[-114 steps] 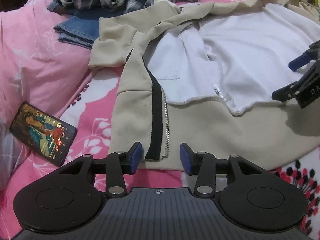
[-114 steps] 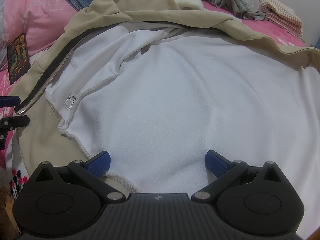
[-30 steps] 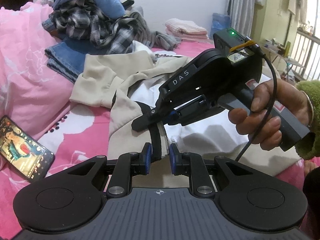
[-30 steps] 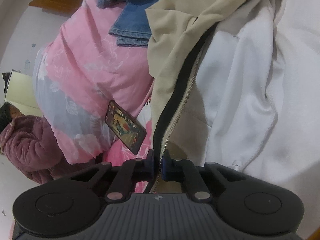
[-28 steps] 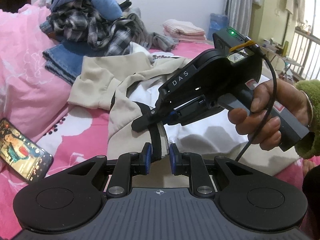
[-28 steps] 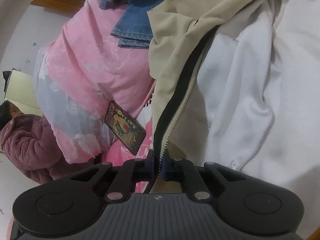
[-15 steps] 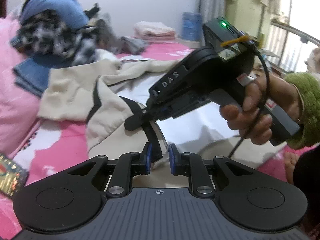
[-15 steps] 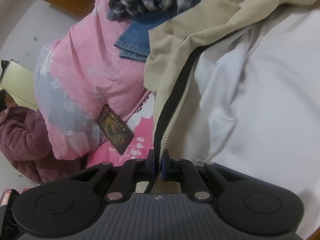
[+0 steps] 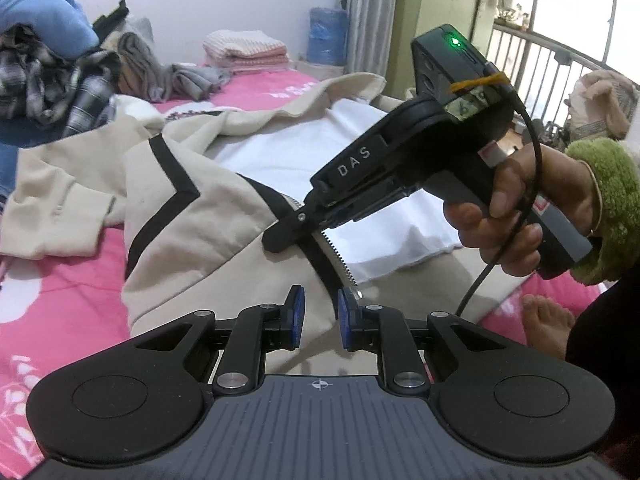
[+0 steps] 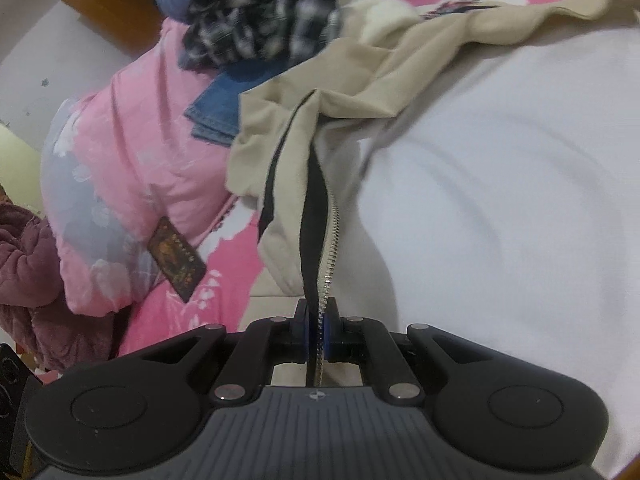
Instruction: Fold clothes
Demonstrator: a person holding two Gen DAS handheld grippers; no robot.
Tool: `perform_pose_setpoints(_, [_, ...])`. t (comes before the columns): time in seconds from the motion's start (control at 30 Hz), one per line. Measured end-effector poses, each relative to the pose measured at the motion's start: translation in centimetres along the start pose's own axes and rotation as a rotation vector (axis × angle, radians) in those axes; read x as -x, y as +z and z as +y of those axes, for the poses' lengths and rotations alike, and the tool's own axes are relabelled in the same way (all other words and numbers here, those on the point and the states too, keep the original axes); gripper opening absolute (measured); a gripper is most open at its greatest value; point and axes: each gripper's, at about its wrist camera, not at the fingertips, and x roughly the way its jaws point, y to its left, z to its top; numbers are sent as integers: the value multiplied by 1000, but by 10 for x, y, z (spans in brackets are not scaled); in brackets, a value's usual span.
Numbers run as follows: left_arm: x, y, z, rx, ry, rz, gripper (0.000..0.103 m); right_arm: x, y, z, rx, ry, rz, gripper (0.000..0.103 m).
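A beige zip jacket (image 9: 208, 216) with white lining (image 9: 280, 152) and black trim lies open on the pink bed. My left gripper (image 9: 319, 316) is shut on the jacket's front edge near the hem, with the zipper strip (image 9: 336, 260) running up from between its pads. My right gripper (image 9: 288, 236), held by a hand (image 9: 500, 216) in a green cuff, is shut on the same zipper edge a little higher. In the right wrist view the zipper teeth (image 10: 330, 248) run straight into the shut right gripper (image 10: 316, 334). The lifted beige front panel (image 10: 360, 76) stretches away over the lining (image 10: 500, 200).
A pile of plaid and grey clothes (image 9: 60, 64) and folded towels (image 9: 244, 48) lie at the bed's far side. Folded jeans (image 10: 218, 108) and a phone (image 10: 178, 258) rest on the pink quilt (image 10: 132, 128) to the left. A bare foot (image 9: 548, 320) is at the right.
Both grippers have kept their hold and carried the jacket's front panel up and rightward over the white lining. The left view has swung right, so the phone has left it.
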Motion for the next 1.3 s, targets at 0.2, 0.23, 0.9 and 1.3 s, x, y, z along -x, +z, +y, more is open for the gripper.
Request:
perform_pose_setpoints(0.2, [-7, 1, -5, 7, -15, 59, 19, 12, -10, -20, -27, -23, -17, 5])
perform_pose_setpoints(0.23, [-6, 0, -5, 17, -12, 69, 19, 13, -11, -22, -29, -26, -19, 5])
perform_pose_setpoints(0.9, [22, -33, 92, 543, -39, 104, 24, 42, -37, -57, -121, -54, -25, 5])
perform_pose_setpoints(1.3, [0, -47, 100, 654, -96, 158, 24, 70, -67, -79, -259, -96, -48, 5])
